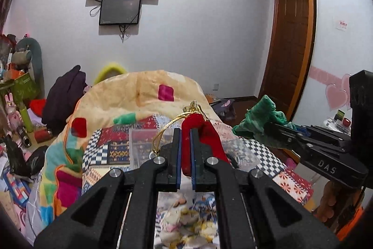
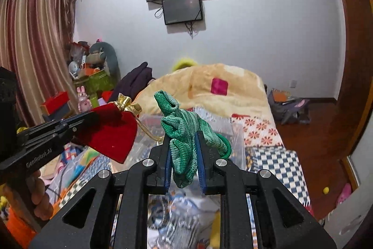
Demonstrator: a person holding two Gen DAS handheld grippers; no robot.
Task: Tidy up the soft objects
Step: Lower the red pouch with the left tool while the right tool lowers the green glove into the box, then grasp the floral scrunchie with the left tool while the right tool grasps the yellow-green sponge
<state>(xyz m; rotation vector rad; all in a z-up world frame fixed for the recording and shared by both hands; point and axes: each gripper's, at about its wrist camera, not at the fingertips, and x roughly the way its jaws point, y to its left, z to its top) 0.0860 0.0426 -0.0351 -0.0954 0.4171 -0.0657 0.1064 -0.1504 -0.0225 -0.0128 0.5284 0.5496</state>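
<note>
My left gripper (image 1: 185,132) is shut on a red velvet pouch (image 1: 205,132) with a gold drawstring and bow, held in the air above the bed. The pouch also shows in the right wrist view (image 2: 112,130), at the left. My right gripper (image 2: 184,134) is shut on a green knitted cloth (image 2: 184,130) with a green loop hanging at its right side. In the left wrist view the cloth (image 1: 261,118) sits at the right, in the right gripper's (image 1: 268,130) fingers. Both are held over a clear plastic box (image 2: 233,132) on the bed.
A patchwork bedspread (image 2: 277,155) covers the bed, with a heaped yellow blanket (image 2: 216,83) at its far end. Clutter and soft toys (image 2: 93,67) stand at the left by the curtain. A bag (image 2: 289,109) lies on the wooden floor at the right. Two screens hang on the wall.
</note>
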